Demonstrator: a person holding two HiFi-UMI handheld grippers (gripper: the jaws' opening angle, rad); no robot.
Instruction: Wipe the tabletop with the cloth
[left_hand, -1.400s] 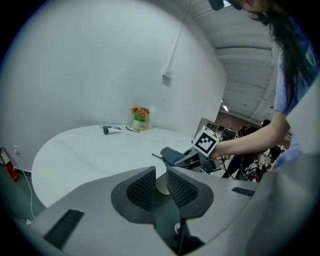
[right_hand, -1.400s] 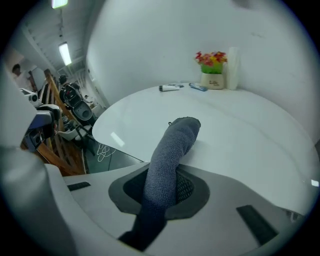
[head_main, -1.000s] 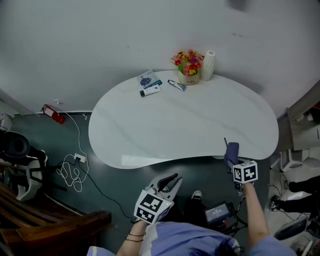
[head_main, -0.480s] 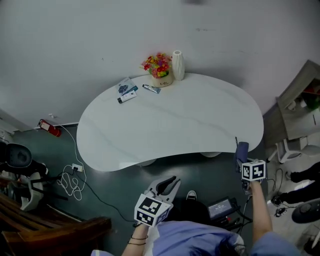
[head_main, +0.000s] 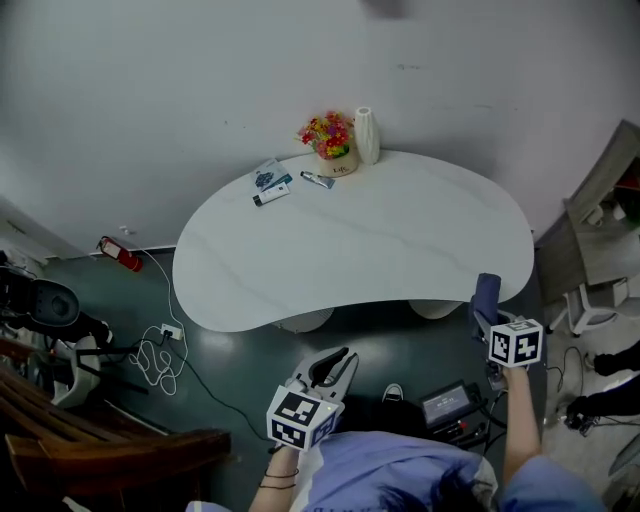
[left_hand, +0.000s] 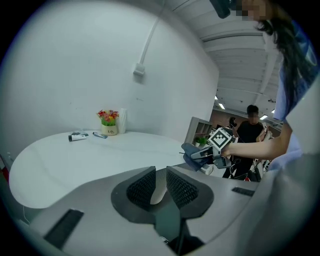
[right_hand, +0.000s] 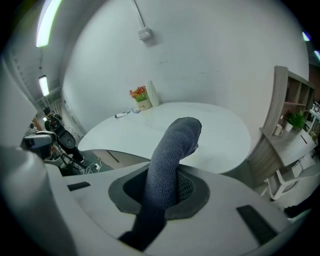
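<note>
Now we pinch the blue cloth (right_hand: 170, 160) in our right claw (head_main: 483, 318), in the air beside the desk (head_main: 360, 240), ready for wiping, and our left claw (left_hand: 155, 176) hangs empty, spread a little.

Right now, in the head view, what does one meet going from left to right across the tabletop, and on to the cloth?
flat packet → flower pot → white cylinder → cloth

Cloth (right_hand: 167, 165) in right claw (right_hand: 162, 187) (rolled upright)
</note>
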